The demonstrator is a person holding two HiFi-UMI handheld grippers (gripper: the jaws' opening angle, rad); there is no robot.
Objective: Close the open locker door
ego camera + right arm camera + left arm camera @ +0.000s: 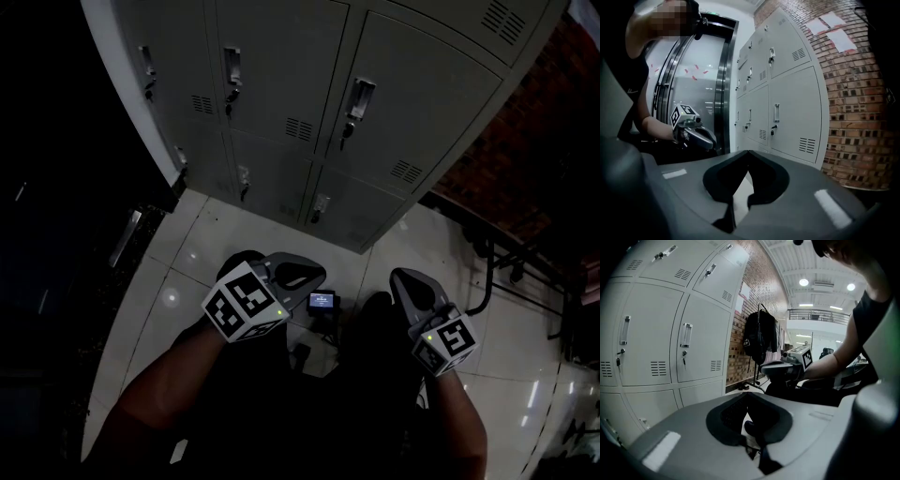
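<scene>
- While the grey lockers [309,202] are standing ahead of both grippers, every door [427,103] in view is sitting shut.
- The left gripper [305,274] is hanging over the tiled floor [187,253], jaws pressed together, empty.
- The right gripper [405,279] is hanging beside it, jaws also together, empty.

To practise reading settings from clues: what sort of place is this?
Probably an indoor locker area: a bank of grey metal lockers, a brick wall beside it, and a backpack hanging nearby.

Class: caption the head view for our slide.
Grey left gripper and right gripper, both shut, above white floor tiles facing closed grey metal lockers.
</scene>
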